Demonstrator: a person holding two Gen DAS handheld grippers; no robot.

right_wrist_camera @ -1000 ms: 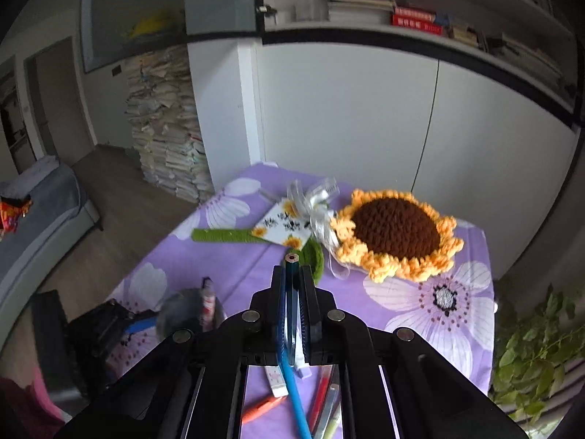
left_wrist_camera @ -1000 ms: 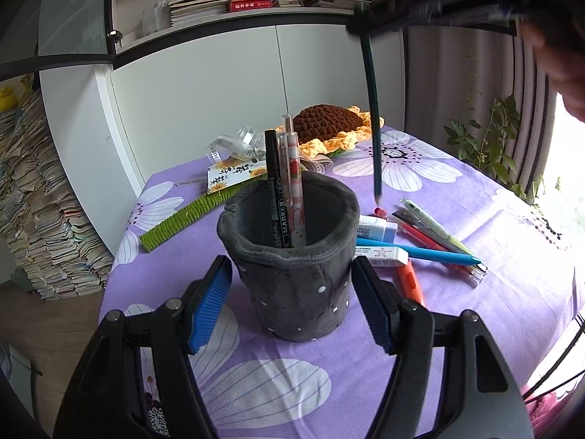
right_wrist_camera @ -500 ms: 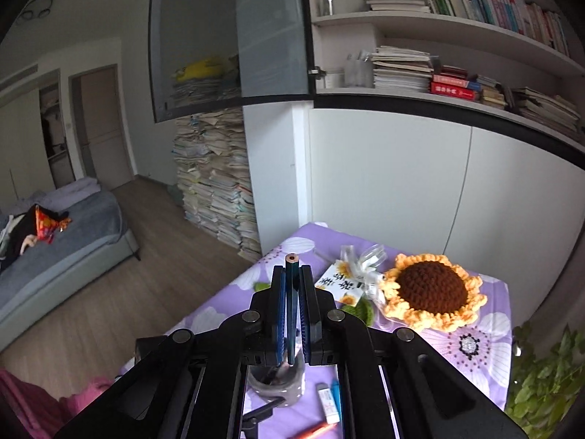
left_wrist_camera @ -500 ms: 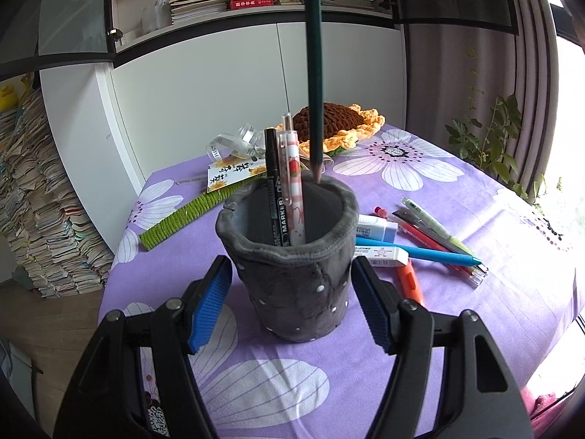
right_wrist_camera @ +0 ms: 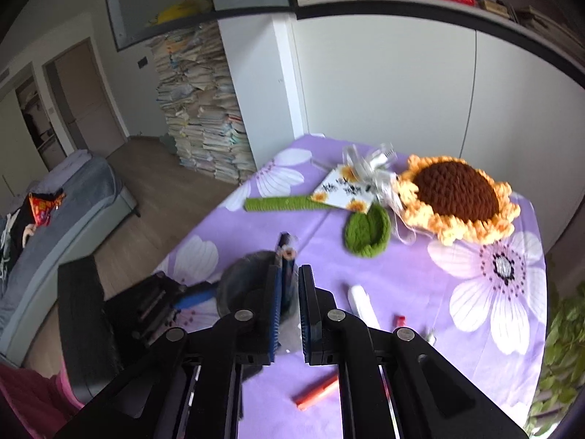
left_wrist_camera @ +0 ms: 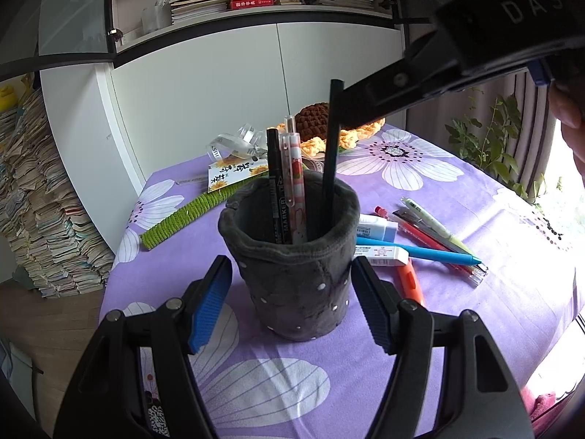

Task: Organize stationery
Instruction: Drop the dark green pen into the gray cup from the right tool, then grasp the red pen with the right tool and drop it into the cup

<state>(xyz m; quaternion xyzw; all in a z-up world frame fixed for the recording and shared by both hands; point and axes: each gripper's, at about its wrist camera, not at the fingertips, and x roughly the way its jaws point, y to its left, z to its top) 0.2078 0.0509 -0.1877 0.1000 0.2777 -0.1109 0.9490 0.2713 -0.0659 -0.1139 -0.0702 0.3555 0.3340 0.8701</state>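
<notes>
The left gripper (left_wrist_camera: 290, 303) sits low at the worktop (left_wrist_camera: 493, 292) with its blue-padded jaws spread wide on either side of the dark grey fabric pen holder (left_wrist_camera: 292, 267), close to its walls but not visibly pressing them. The holder stands upright on the purple flower-print cloth. Inside it: a black marker (left_wrist_camera: 276, 183), a pink-patterned pen (left_wrist_camera: 295, 186) and a dark green pencil (left_wrist_camera: 331, 153) standing nearly upright, its lower end down in the cup.

Up top, the right gripper (right_wrist_camera: 290, 314) hangs over the holder, its jaws parted by a narrow gap, with the pencil's top end (right_wrist_camera: 289, 254) just beyond the tips (whether a pad touches it, I cannot tell).

To the holder's right on the worktop lie a white eraser (left_wrist_camera: 376, 227), a light blue pen (left_wrist_camera: 420, 254), an orange highlighter (left_wrist_camera: 411, 281) and a yellow-green pen (left_wrist_camera: 435, 226). Behind sits a crocheted sunflower (right_wrist_camera: 457, 197).
</notes>
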